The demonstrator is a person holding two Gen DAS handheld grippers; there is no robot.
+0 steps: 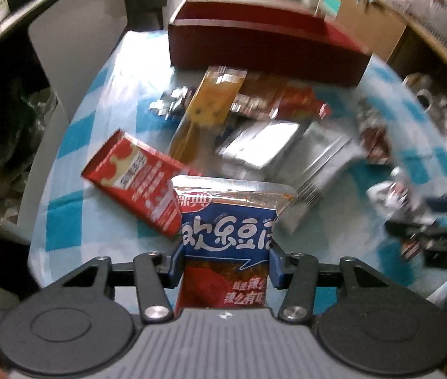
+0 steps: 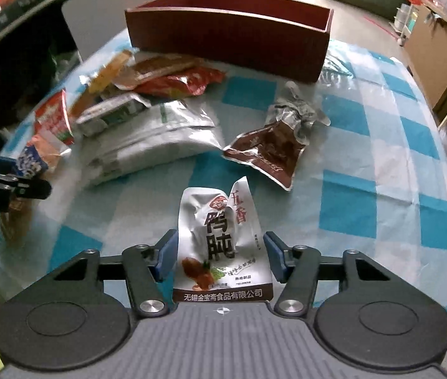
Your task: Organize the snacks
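Checked counter (image 2: 365,145), dark red box (image 2: 229,41) at far edge, straight ahead of both. Left tongs (image 1: 226,263) clamped on blue packet (image 1: 228,230); right tongs (image 2: 218,257) around upright white pouch (image 2: 220,246), pads apparently short of it.

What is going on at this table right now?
A person is sorting snack packets with a hand-held gripper in each hand. The left hand-held gripper is clamped on a blue and red packet. The right hand-held gripper has a white packet between its pads, though a firm pinch is hard to confirm. More packets lie loose on the checked cloth, and the red-brown box behind them shows no snacks inside.
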